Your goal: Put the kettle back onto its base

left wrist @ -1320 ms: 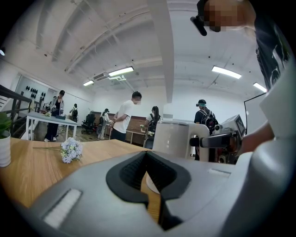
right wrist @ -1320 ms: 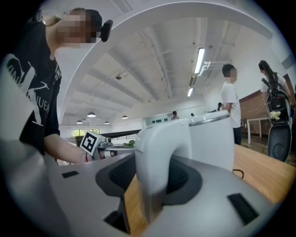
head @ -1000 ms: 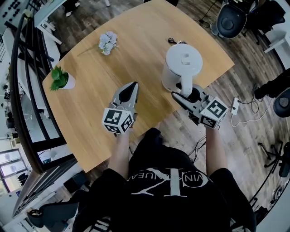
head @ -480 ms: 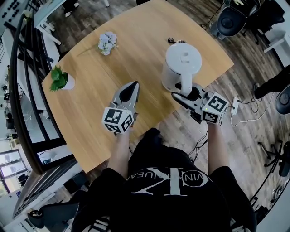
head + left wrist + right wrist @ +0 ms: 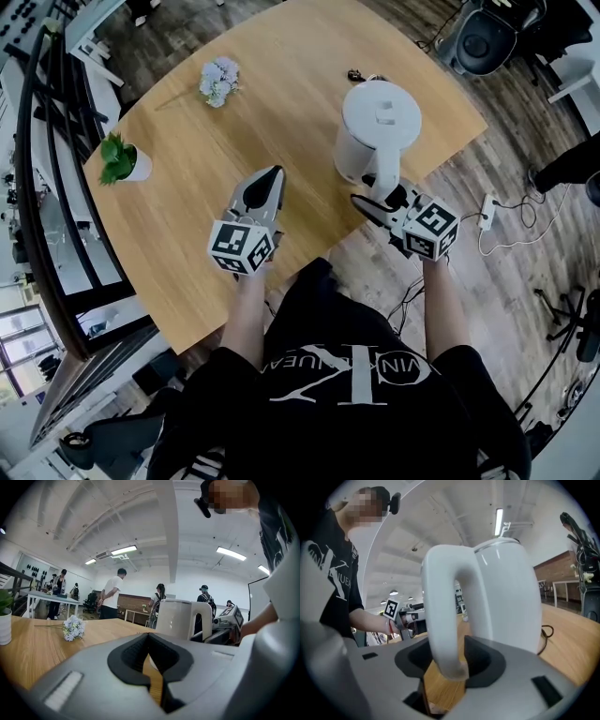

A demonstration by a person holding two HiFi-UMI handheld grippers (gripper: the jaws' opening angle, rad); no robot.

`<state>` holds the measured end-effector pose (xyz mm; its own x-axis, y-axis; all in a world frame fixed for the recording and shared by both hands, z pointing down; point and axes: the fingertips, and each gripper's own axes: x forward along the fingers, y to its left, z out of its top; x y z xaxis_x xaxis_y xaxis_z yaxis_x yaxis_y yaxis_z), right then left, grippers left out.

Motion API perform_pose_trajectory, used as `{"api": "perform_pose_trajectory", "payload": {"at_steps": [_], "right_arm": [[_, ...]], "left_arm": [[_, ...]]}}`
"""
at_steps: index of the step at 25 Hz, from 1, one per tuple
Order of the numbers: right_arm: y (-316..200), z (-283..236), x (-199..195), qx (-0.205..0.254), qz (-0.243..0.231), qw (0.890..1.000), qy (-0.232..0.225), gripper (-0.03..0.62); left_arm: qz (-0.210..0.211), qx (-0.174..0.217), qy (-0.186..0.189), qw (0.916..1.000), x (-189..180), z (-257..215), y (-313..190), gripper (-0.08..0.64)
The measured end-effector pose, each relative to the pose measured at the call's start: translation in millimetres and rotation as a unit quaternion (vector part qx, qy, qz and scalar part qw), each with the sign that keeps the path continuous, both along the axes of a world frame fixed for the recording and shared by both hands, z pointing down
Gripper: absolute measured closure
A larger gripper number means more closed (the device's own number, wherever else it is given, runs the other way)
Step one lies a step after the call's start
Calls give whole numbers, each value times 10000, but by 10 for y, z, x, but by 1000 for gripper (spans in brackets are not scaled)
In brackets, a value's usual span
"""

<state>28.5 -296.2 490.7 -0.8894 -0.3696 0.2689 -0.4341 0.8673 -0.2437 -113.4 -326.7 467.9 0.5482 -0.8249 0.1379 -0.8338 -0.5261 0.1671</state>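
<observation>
With the kettle (image 5: 378,127) seemingly seated, its handle (image 5: 440,616) is loosely straddled by the just-opened right tongs (image 5: 375,197), to be withdrawn next; the left tongs (image 5: 271,178) are kept closed and empty.

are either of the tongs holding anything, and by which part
Nothing is gripped. The right tongs have just been opening, with the kettle's handle loose between them. The left tongs are shut and empty.
</observation>
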Motion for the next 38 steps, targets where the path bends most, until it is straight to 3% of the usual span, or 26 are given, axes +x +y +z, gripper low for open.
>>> {"api": "perform_pose_trajectory", "payload": {"at_steps": [17,27,38], "right_arm": [[189,-188,315,97,480,9986,-222,408],[358,-287,497,427,914,9949,49,419],[616,-474,620,602,1256,9902,55,522]], "left_arm": [[-39,109,-32,9999,98,-86,268,549],[-52,191,-37,9998,177,-142,513,549],[-135,316,-31,9994,199,-232,850,549]]}}
